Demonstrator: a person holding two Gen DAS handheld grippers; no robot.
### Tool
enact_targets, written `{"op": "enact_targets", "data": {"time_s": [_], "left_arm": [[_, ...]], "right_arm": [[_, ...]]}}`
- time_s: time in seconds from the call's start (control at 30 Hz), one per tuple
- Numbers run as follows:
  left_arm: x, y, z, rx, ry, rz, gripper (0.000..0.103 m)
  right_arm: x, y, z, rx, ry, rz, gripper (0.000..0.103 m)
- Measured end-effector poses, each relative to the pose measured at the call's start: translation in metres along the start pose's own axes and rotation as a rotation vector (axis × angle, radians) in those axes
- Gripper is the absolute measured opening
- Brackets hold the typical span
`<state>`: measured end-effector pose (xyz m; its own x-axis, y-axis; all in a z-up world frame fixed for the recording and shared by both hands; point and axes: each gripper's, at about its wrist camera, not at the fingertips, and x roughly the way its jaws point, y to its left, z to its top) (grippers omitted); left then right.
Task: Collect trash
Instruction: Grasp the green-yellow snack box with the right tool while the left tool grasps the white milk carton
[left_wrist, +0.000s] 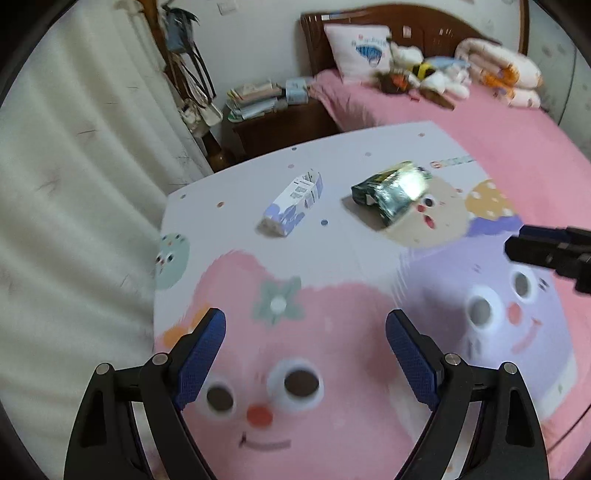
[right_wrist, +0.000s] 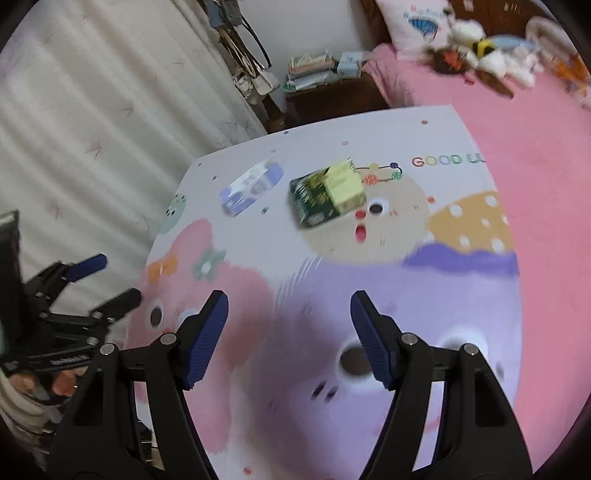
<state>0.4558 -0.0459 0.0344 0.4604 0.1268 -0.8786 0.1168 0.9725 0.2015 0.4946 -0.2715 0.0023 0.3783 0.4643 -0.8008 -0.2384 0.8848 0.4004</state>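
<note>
A white and blue carton (left_wrist: 293, 202) (right_wrist: 251, 187) lies on its side on the cartoon-printed mat (left_wrist: 332, 258) (right_wrist: 369, 280). To its right lies a crumpled dark green wrapper (left_wrist: 391, 192) (right_wrist: 327, 192) with a shiny yellow-green patch. My left gripper (left_wrist: 306, 325) hovers open over the pink cartoon face, well short of both items, with nothing between its blue pads. My right gripper (right_wrist: 289, 304) is open too, above the purple face, empty. The right gripper's tip (left_wrist: 546, 251) shows at the left wrist view's right edge; the left gripper (right_wrist: 99, 280) appears at the right wrist view's left.
The mat lies on a pink bed (left_wrist: 480, 129) (right_wrist: 535, 129) with a pillow (left_wrist: 360, 48) and plush toys (left_wrist: 424, 74) at the headboard. A wooden nightstand (left_wrist: 280, 125) stacked with books stands beyond. A white curtain (left_wrist: 74, 184) hangs at left. A hand (right_wrist: 40, 384) holds the left gripper.
</note>
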Motion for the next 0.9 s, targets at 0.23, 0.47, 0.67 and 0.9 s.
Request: {"op": "enact_targets", "data": {"time_s": [0.23, 0.47, 0.67, 0.9], "left_arm": [[0.091, -0.004, 0.08, 0.015, 0.079, 0.042, 0.09], [0.146, 0.013, 0.114, -0.006, 0.118, 0.038, 0.09], [0.187, 0.022, 0.135, 0.004, 0.162, 0.021, 0.09], [0.227, 0.032, 0.145, -0.007, 0.227, -0.008, 0.09]], "right_arm": [[0.08, -0.069, 0.085, 0.048, 0.082, 0.082, 0.064], [0.144, -0.094, 0.136, 0.045, 0.155, 0.141, 0.064], [0.175, -0.093, 0.146, 0.02, 0.226, 0.194, 0.063], [0.196, -0.089, 0.14, 0.008, 0.293, 0.241, 0.062]]}}
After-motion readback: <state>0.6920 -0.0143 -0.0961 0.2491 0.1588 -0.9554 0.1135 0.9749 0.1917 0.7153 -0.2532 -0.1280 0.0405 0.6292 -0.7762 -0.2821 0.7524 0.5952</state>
